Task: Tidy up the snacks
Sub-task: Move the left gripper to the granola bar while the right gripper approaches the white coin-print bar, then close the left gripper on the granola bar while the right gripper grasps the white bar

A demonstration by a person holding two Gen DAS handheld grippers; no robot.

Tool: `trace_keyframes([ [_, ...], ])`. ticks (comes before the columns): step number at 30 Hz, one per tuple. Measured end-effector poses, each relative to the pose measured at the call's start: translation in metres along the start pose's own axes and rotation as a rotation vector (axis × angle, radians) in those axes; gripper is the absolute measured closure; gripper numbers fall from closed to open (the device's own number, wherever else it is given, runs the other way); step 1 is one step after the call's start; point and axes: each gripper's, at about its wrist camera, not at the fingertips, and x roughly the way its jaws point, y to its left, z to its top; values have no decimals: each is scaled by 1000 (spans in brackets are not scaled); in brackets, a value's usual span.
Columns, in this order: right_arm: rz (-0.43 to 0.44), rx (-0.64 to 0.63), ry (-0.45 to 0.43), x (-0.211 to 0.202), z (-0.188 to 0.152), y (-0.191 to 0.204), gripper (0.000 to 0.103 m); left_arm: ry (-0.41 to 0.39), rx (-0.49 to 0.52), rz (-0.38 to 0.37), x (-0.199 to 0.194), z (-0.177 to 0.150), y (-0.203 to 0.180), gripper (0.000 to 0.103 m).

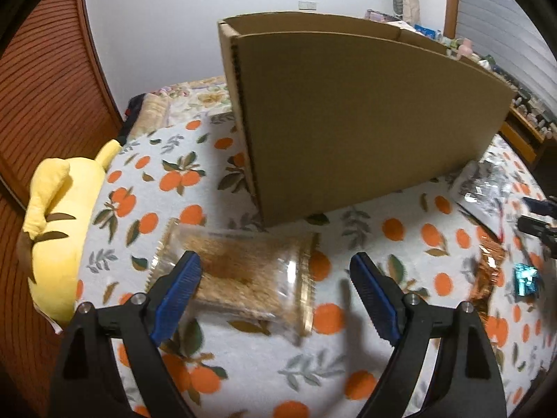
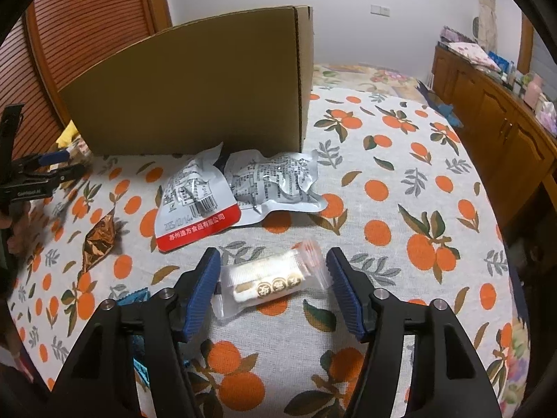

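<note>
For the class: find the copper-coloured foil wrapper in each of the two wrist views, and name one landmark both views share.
Left wrist view: the copper foil wrapper lies at the right edge on the orange-print cloth, beside a teal packet.
Right wrist view: the same wrapper lies at the left, left of the red-banded silver pouch.
Shared landmark: the cardboard box, standing behind the snacks in both.

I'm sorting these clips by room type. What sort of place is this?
Most likely a bedroom at home. The snacks lie on a bed under an orange-print cover, with a yellow plush toy at its edge and a wooden cabinet cluttered with household items along the wall.
</note>
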Motion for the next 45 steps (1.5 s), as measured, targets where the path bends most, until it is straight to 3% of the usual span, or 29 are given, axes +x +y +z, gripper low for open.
trace_keyframes([
  [6, 8, -12, 5, -6, -5, 1, 56, -9, -6, -80, -18, -6, -15, 16],
  [13, 9, -6, -11, -7, -9, 0, 56, -100, -60, -49, -53, 1, 1, 15],
  [18, 18, -1, -10, -7, -9, 0, 55, -110, -93, -21, -50, 6, 24, 15],
  [29, 16, -6, -10, -7, -9, 1, 55, 19, -49, -65, -1, 8, 42, 15],
  [45, 13, -9, -9, -7, -9, 2, 54, 53, 31, 1, 21, 7, 25, 2],
])
